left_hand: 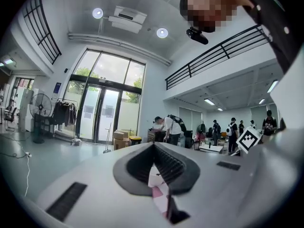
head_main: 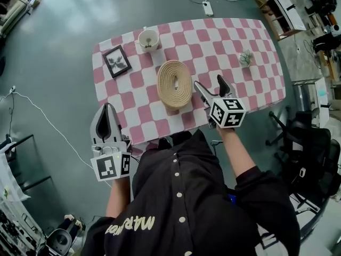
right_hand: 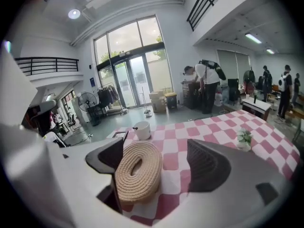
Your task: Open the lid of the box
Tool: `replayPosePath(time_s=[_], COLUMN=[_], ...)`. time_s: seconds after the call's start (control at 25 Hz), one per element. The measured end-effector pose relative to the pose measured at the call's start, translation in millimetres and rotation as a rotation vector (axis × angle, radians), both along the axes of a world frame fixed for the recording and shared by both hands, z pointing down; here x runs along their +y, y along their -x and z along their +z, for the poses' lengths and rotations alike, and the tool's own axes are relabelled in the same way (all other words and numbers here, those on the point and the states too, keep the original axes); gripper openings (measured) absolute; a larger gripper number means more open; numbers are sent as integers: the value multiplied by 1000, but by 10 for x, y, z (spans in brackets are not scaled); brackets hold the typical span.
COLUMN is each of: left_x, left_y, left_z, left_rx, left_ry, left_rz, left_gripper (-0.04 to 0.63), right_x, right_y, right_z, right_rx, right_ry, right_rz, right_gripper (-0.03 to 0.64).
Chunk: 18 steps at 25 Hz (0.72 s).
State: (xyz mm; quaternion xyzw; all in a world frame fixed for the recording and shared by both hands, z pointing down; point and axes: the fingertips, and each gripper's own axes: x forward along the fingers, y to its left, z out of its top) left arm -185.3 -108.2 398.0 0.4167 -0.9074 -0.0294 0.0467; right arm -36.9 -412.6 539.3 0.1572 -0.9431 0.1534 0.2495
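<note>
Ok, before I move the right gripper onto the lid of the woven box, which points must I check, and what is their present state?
1. Right gripper open: ok, its jaws stand well apart.
2. Right gripper centred on the beige oval woven rope box: not ok, the box sits toward the gripper's left jaw, and the gripper is beside the box.
3. Lid closed on the box: ok, it looks seated.
4. Seam where the lid parts from the box: cannot tell.
5. Left gripper out of the way: ok, shut, empty and apart from the box.
6. White cup, black picture frame and small potted plant apart from the box: ok.
</note>
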Motion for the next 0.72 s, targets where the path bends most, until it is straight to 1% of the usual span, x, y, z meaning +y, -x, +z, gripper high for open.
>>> replayPosePath(time_s=[0.28, 0.44, 0.56, 0.72], left_x=[-67, -90, -110, -129], left_y=[8, -41, -54, -55], left_z=[74, 3, -6, 39], left_rx=[10, -27, -36, -28], left_ry=[54, 68, 77, 95], left_rz=[-24, -16, -18, -22], left_gripper=[9, 9, 9, 10], right_x=[76, 204, 244, 258], right_y=[271, 335, 374, 417], right_z=[700, 1023, 1198, 1394], right_rx=[138, 210, 253, 306], right_ry=[108, 181, 199, 227], right_rz=[-38, -49, -49, -34], right_gripper=[429, 445, 445, 442])
